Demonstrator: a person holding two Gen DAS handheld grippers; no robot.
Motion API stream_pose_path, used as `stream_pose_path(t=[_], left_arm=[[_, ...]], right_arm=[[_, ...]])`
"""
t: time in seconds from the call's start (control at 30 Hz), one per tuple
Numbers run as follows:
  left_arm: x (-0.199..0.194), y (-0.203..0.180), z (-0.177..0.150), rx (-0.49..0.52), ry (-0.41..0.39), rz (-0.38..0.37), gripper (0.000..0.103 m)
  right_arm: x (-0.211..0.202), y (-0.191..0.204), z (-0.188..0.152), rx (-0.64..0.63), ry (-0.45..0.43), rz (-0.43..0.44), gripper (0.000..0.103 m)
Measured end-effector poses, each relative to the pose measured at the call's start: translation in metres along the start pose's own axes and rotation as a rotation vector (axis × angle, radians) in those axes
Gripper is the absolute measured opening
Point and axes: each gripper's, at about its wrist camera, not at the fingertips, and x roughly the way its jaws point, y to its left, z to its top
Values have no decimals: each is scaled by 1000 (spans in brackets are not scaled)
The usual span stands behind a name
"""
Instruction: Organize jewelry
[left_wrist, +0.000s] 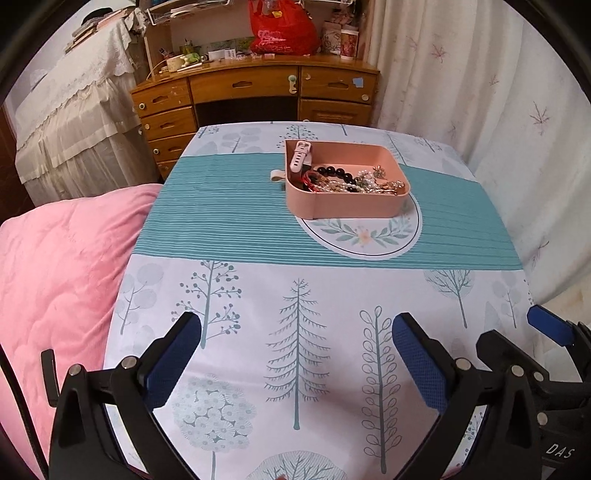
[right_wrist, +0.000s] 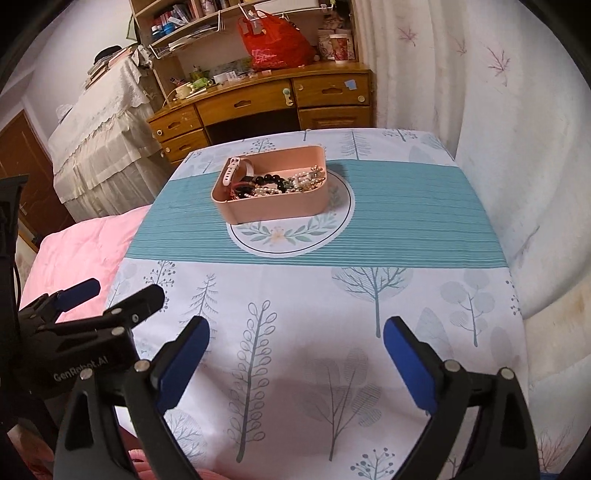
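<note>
**Both grippers spread and empty, well short of the jewelry box**

A pink rounded-rectangle plastic box (left_wrist: 347, 206) sits on the tree-printed white-and-teal tablecloth (left_wrist: 229, 218), overlapping the far edge of the cloth's round leaf-wreath medallion (left_wrist: 365, 236). Its long axis runs across the table, along the teal band. Inside the box lies a tangle of jewelry (left_wrist: 354, 181): dark round beads, pearl strands and gold-toned pieces heaped along the near wall. A white watch strap (left_wrist: 300, 157) leans in the box's far-left corner, long axis pointing away.

The left gripper (left_wrist: 295, 363) and right gripper (right_wrist: 295, 363) hang over the near edge of the tablecloth, well apart from the box, blue-padded jaws spread wide, nothing between them.
</note>
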Motion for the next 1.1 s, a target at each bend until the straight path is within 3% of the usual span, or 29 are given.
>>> stream_pose_path(t=[1.1], left_arm=[[15,-10,-1,40,15,28,102]], right_arm=[[15,-10,1,32,25,-28,96]])
